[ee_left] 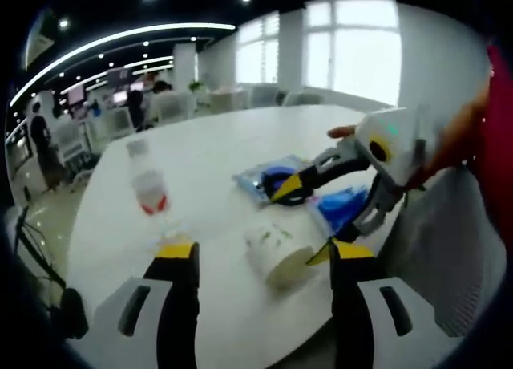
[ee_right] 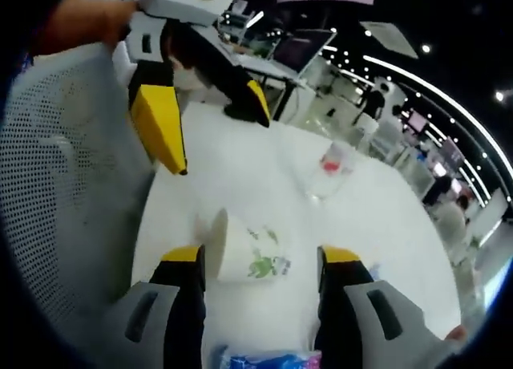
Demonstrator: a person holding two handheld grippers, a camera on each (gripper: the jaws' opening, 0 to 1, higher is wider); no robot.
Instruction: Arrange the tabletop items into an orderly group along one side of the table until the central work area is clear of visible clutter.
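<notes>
A white paper cup (ee_left: 276, 253) with a green print lies on its side on the white table (ee_left: 216, 144). It rests just ahead of my left gripper (ee_left: 264, 253), which is open. My right gripper (ee_left: 292, 229) reaches in from the right, open, its yellow tips around the cup's far end. Two blue packets (ee_left: 272, 176) lie behind it. A clear bottle (ee_left: 148, 188) with a red label stands to the left. In the right gripper view the cup (ee_right: 244, 253) lies between the open right gripper (ee_right: 260, 257) jaws, untouched. The left gripper (ee_right: 216, 136) hangs open above, with the bottle (ee_right: 333, 168) beyond.
A grey mesh chair back (ee_left: 449, 249) stands against the near table edge, and the same chair (ee_right: 64, 184) is on the left in the right gripper view. A blue packet (ee_right: 272, 359) lies under the right gripper. Desks, monitors and people are far behind the table.
</notes>
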